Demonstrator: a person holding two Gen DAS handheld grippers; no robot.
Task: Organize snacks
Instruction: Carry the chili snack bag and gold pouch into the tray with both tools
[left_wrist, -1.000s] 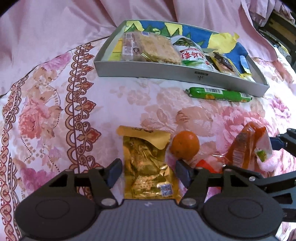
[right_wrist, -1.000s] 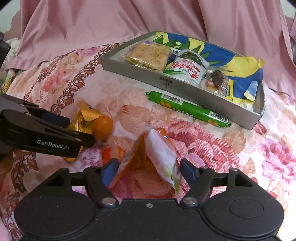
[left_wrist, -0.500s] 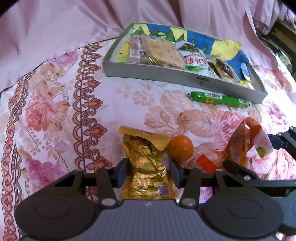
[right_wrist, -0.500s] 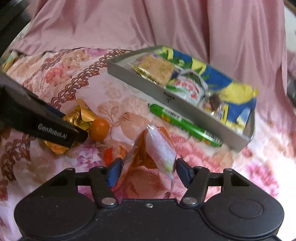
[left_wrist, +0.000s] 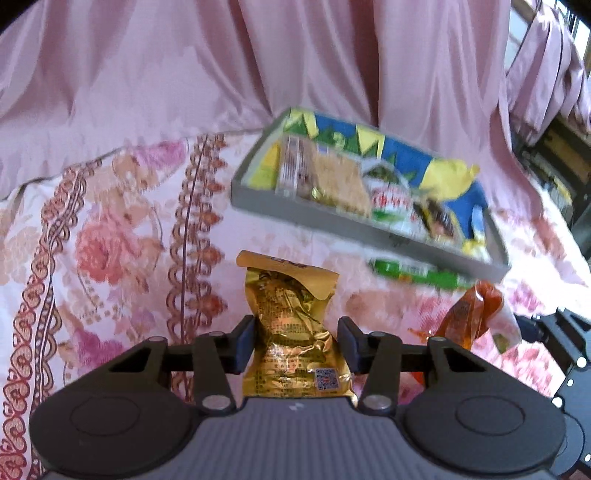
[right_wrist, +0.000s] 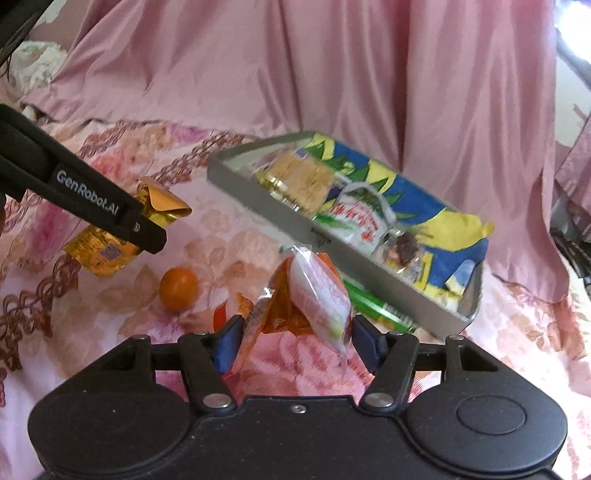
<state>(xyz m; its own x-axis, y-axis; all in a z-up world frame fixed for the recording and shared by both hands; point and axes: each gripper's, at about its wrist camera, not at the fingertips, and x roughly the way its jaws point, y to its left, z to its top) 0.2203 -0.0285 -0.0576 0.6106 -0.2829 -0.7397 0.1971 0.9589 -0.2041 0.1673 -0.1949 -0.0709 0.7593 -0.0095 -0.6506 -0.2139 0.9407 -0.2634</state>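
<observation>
Soft daylight lit both views, brightest at a blown-out patch in the upper right. Motion blur smeared the tray (left_wrist: 332, 221) and floral cloth (left_wrist: 110, 240), while each claw's body stayed sharp. Fisheye bending curved the edges; corners were dark.

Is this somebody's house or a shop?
Probably a home, maybe a bed or sofa. A soft floral cloth lies under everything, pink drapes hang behind, and a grey tray holds a few mixed snacks.
</observation>
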